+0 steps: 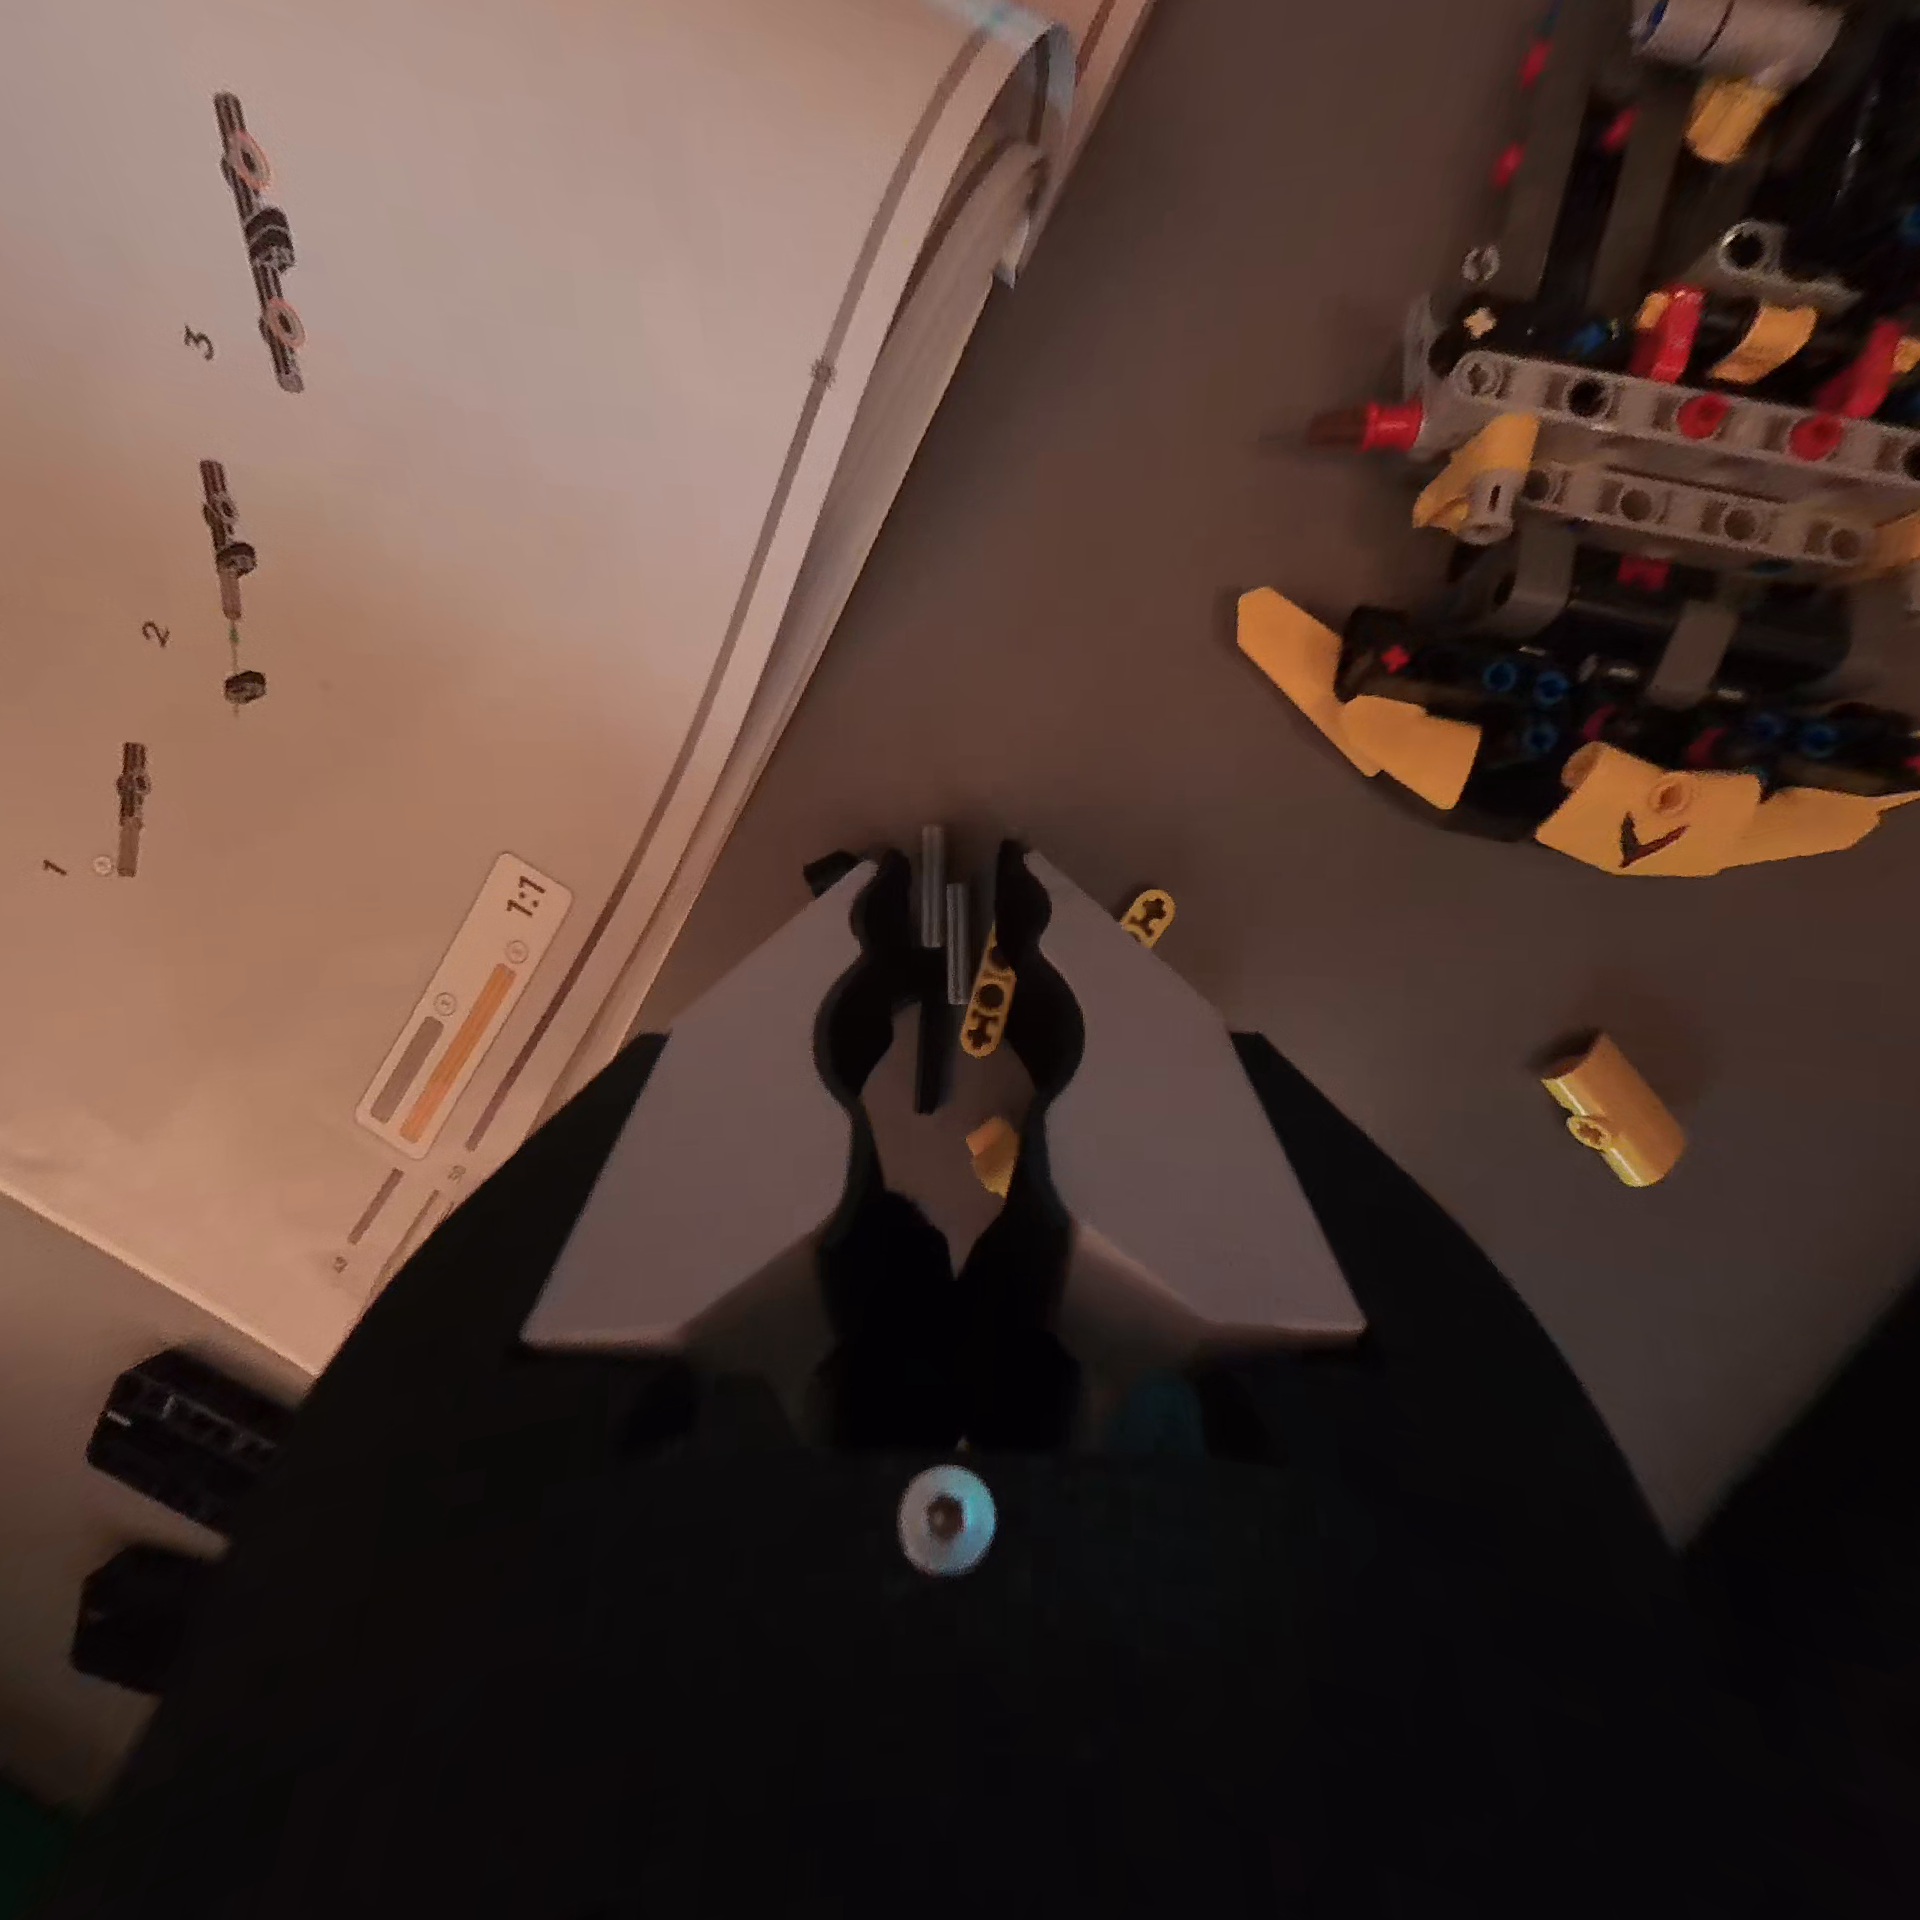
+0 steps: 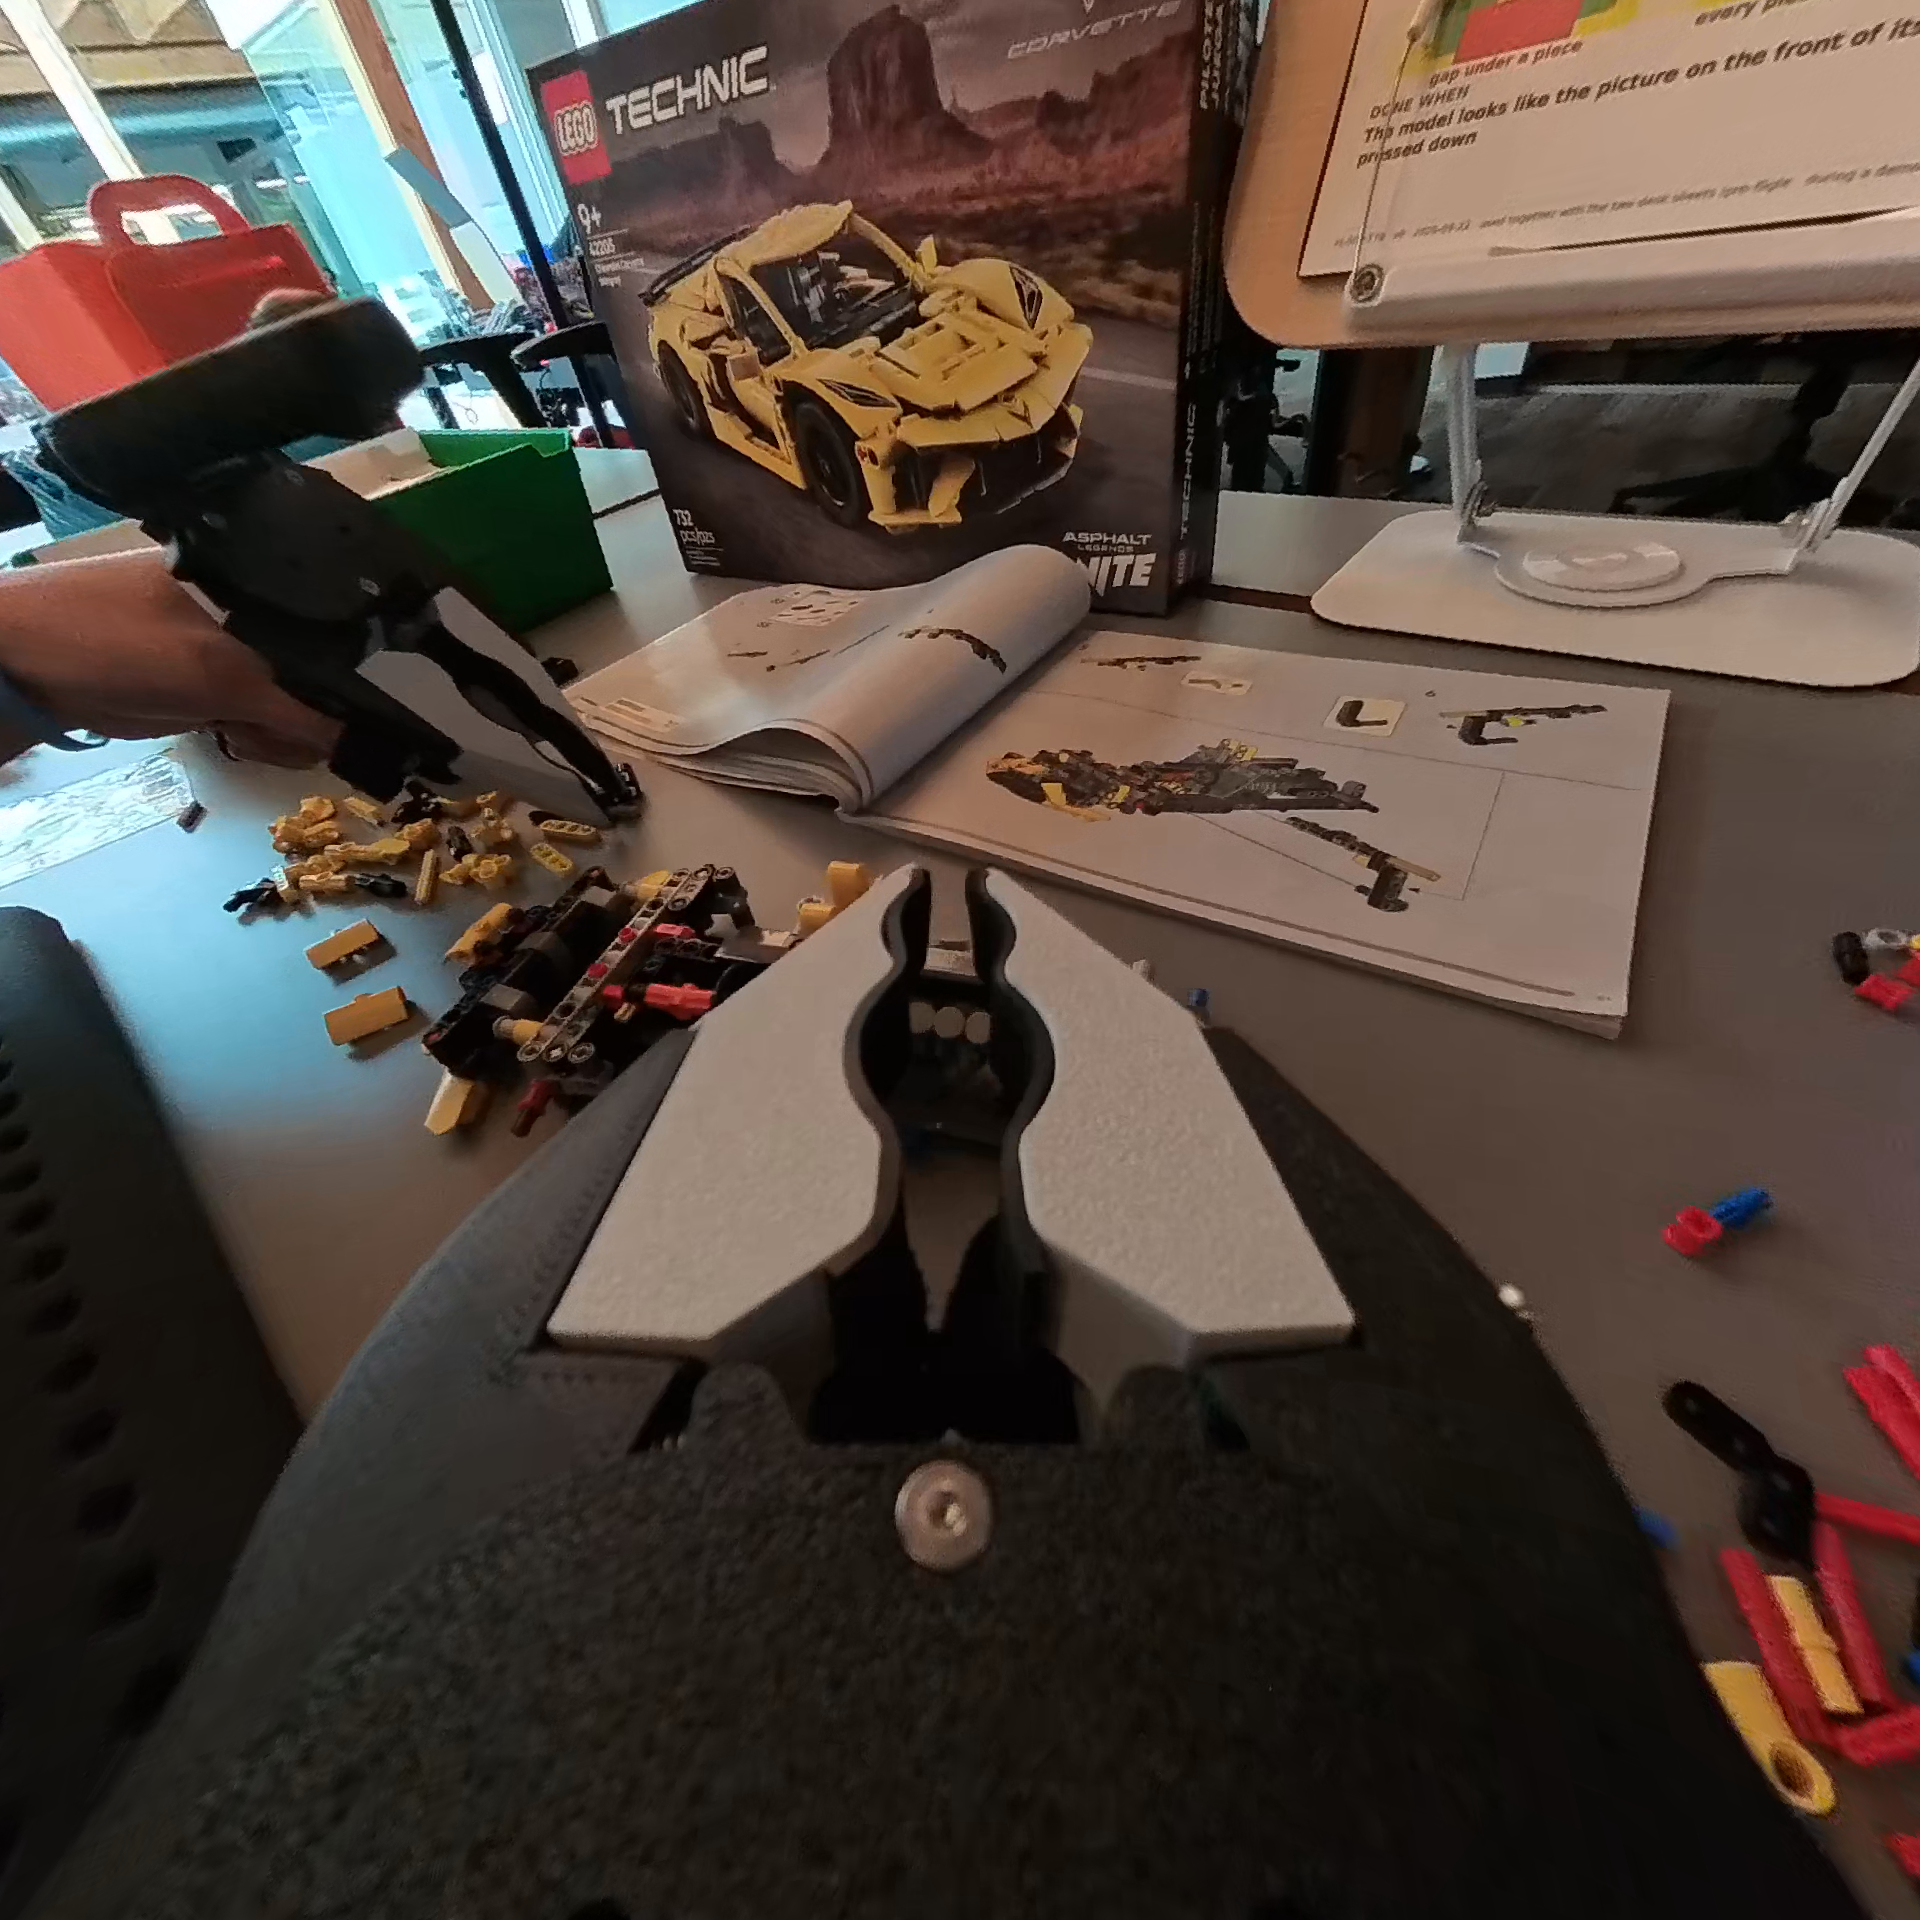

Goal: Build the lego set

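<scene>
Left wrist view: the left gripper [image 1: 948,873] is pointed down at the grey desk [image 1: 1299,935]. Its jaws are seen parted by a narrow gap, over grey and black axles [image 1: 943,914] and a yellow beam [image 1: 987,1003] lying on the desk; whether anything is pinched cannot be told. The open manual [image 1: 468,520] lies to the left, the partly built model [image 1: 1662,520] at upper right, and a yellow connector [image 1: 1614,1110] well apart at right.

Right wrist view: the right gripper [image 2: 945,883] is held above the desk [image 2: 1455,1143], jaws slightly parted, with a grey piece [image 2: 948,1023] seen between the fingers; a grip on it cannot be confirmed. The model [image 2: 592,987] lies left of the tips, yellow parts [image 2: 395,842] beyond it, the box [image 2: 883,301] behind the manual [image 2: 1195,790].
</scene>
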Demonstrator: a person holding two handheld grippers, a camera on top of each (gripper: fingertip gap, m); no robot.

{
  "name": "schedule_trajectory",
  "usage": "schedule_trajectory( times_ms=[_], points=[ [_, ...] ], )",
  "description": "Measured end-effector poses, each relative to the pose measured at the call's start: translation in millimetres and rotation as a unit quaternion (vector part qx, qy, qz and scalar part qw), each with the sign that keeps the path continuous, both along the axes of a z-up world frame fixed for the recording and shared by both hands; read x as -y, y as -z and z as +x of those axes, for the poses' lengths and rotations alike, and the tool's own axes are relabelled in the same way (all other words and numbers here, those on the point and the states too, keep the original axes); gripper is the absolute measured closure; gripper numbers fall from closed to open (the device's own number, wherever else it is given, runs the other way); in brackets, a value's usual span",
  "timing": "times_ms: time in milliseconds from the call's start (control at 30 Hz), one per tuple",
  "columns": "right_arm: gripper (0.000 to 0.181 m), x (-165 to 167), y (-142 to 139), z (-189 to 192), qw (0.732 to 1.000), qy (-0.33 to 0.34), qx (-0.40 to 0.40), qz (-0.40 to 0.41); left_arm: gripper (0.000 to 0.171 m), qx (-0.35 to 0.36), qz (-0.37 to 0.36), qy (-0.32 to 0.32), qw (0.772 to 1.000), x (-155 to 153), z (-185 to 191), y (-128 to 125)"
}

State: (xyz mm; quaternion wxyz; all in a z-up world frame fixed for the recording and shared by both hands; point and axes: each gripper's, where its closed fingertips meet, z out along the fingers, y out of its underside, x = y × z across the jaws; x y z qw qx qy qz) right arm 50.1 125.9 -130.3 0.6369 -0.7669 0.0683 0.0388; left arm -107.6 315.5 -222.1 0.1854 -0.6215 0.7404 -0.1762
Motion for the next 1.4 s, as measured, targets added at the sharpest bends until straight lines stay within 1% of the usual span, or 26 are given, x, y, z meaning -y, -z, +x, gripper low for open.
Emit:
schedule_trajectory(
  times_ms=[200,267,467,533,633,767,833,900,967,1067,1167,1200,1267,1300,1400],
  points=[
    [0.175,-2.3,2.6,-5.7,1.000,-0.013,0.005,-0.007,0.162,-0.005,-0.006,-0.012,1.000,-4.3,2.1,1.0],
    [0.175,-2.7,3.8,-6.8,1.000,-0.016,0.005,-0.011,0.167,-0.008,-0.017,-0.012,1.000,-2.1,2.7,1.5],
    [0.175,-2.7,4.5,-7.2,1.000,-0.017,0.005,-0.012,0.171,-0.018,-0.004,-0.004,1.000,-0.8,1.4,3.1],
    [0.175,-2.8,4.4,-7.6,1.000,-0.018,0.006,-0.012,0.171,-0.015,-0.009,0.002,1.000,1.5,2.8,2.7],
    [0.175,-3.2,5.2,-8.4,1.000,-0.020,0.007,-0.014,0.171,0.018,-0.035,0.010,0.999,8.0,10.2,-7.4],
    [0.175,-3.3,5.7,-7.8,1.000,-0.020,0.004,-0.015,0.171,0.079,-0.067,0.006,0.995,6.9,18.5,-34.6],
    [0.175,-3.4,5.7,-7.3,1.000,-0.020,0.002,-0.014,0.171,0.108,-0.081,0.001,0.991,0.7,18.9,-51.8],
    [0.175,-3.4,5.5,-7.2,1.000,-0.020,0.001,-0.014,0.171,0.112,-0.071,0.007,0.991,-13.4,12.5,-65.2],
    [0.175,-3.8,5.6,-8.1,1.000,-0.022,0.001,-0.014,0.171,0.090,-0.010,0.012,0.996,-43.1,3.5,-73.4],
    [0.175,-4.2,6.0,-10.3,1.000,-0.026,0.004,-0.016,0.171,0.052,0.055,0.052,0.996,-78.0,-4.0,-81.0],
    [0.175,-4.4,6.6,-10.5,0.999,-0.025,0.012,-0.019,0.171,0.018,0.046,0.117,0.992,-90.6,-4.8,-75.4],
    [0.175,-4.2,6.8,-10.4,0.999,-0.024,0.013,-0.019,0.170,0.004,0.027,0.138,0.990,-90.1,-5.3,-69.3],
    [0.175,-4.0,6.1,-9.9,0.999,-0.022,0.017,-0.019,0.171,-0.035,-0.034,0.176,0.983,-81.0,-9.0,-51.0],
    [0.176,-3.8,5.8,-9.8,0.999,-0.021,0.017,-0.018,0.171,-0.054,-0.043,0.191,0.979,-80.5,-10.8,-40.4],
    [0.176,-3.4,5.4,-9.5,0.999,-0.020,0.019,-0.018,0.171,-0.109,-0.015,0.231,0.967,-86.4,-18.5,-12.4]
  ],
)
